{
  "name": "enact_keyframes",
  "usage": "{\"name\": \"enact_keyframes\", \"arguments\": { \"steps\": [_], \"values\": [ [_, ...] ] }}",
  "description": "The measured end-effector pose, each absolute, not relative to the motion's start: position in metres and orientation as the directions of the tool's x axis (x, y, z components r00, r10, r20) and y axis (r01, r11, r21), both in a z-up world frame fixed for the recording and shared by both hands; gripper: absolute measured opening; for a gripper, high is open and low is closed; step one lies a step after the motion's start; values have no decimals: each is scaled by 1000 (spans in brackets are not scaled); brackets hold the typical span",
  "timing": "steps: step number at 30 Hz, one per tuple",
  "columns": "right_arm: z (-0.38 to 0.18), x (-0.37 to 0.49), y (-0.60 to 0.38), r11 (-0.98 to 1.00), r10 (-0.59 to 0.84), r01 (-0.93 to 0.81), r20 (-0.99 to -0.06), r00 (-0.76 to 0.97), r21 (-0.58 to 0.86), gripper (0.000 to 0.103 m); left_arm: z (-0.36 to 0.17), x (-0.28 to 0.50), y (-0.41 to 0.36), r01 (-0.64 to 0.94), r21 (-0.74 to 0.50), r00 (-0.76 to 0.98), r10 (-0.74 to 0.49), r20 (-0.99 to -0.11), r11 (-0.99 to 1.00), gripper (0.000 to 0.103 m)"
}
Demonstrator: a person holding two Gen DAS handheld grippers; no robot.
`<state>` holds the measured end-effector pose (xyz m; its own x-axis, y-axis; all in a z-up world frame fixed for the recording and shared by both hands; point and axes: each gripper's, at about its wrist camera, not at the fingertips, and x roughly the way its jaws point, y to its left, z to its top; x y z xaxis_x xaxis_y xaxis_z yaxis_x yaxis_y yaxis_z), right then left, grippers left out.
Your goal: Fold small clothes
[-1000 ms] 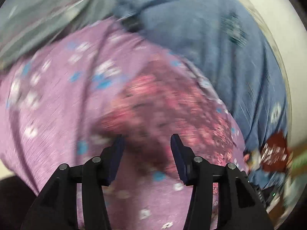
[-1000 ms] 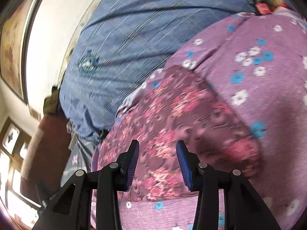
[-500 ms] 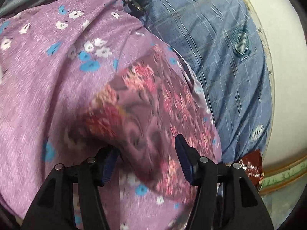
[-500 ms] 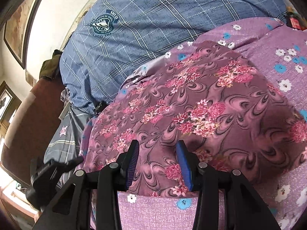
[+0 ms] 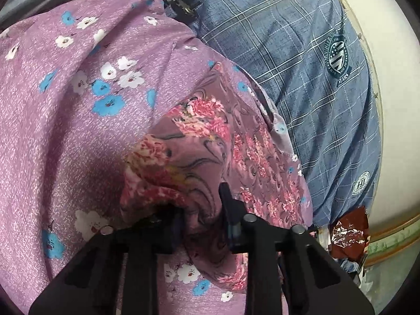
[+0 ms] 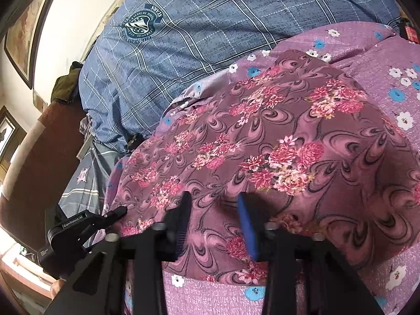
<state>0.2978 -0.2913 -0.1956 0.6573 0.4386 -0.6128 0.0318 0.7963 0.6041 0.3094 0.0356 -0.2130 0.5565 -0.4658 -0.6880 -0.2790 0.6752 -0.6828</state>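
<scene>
The left gripper (image 5: 202, 210) is pinching a bunched fold of the maroon floral garment (image 5: 210, 141) at its near edge; its jaws have just been closing, and the cloth is puckering up between the pads, hiding most of the left finger. In the right wrist view the left gripper (image 6: 123, 210) is showing at the lower left, its tip pressing against the garment's left edge.

The right gripper (image 6: 212, 218) is also biting into the maroon floral garment (image 6: 275, 136) along its near hem. Its jaws have just been closing too, and a strip of the patterned cloth is sitting between the black finger and the blue-padded finger (image 6: 246, 225), with ripples gathering around them.

The garment is lying spread over a lilac cloth printed with white and blue flowers (image 5: 78, 105), which is covering most of the bed beneath it. Beyond both, a blue plaid fabric with a crest emblem (image 5: 302, 52) is stretching across the far side, touching the lilac cloth's far edge. A small black clip (image 5: 183, 5) is sitting where the lilac and blue fabrics are meeting. A crumpled reddish foil wrapper (image 5: 346, 233) is lying at the right, just below the blue plaid's corner. A framed picture (image 6: 21, 34) is hanging on the pale wall at the left.
</scene>
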Motion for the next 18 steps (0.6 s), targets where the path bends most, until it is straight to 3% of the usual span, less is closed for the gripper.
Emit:
{"name": "enact_keyframes", "arguments": {
  "steps": [4, 7, 12, 18],
  "values": [
    [-216, 312, -273, 836, 427, 53, -707, 564, 547, 9, -191, 312, 23, -203, -646, 569, -449, -689, 735, 13],
    [-210, 309, -277, 830, 434, 49, -698, 569, 556, 7, -167, 316, 5, -128, -586, 582, -418, -697, 800, 12],
    [-203, 295, -310, 790, 426, 96, -654, 625, 606, 10, -129, 324, -40, 24, -494, 599, -408, -689, 869, 10],
    [-186, 264, -387, 704, 363, 152, -534, 764, 694, 12, -102, 328, -134, 236, -354, 595, -423, -683, 905, 9]
  ]
}}
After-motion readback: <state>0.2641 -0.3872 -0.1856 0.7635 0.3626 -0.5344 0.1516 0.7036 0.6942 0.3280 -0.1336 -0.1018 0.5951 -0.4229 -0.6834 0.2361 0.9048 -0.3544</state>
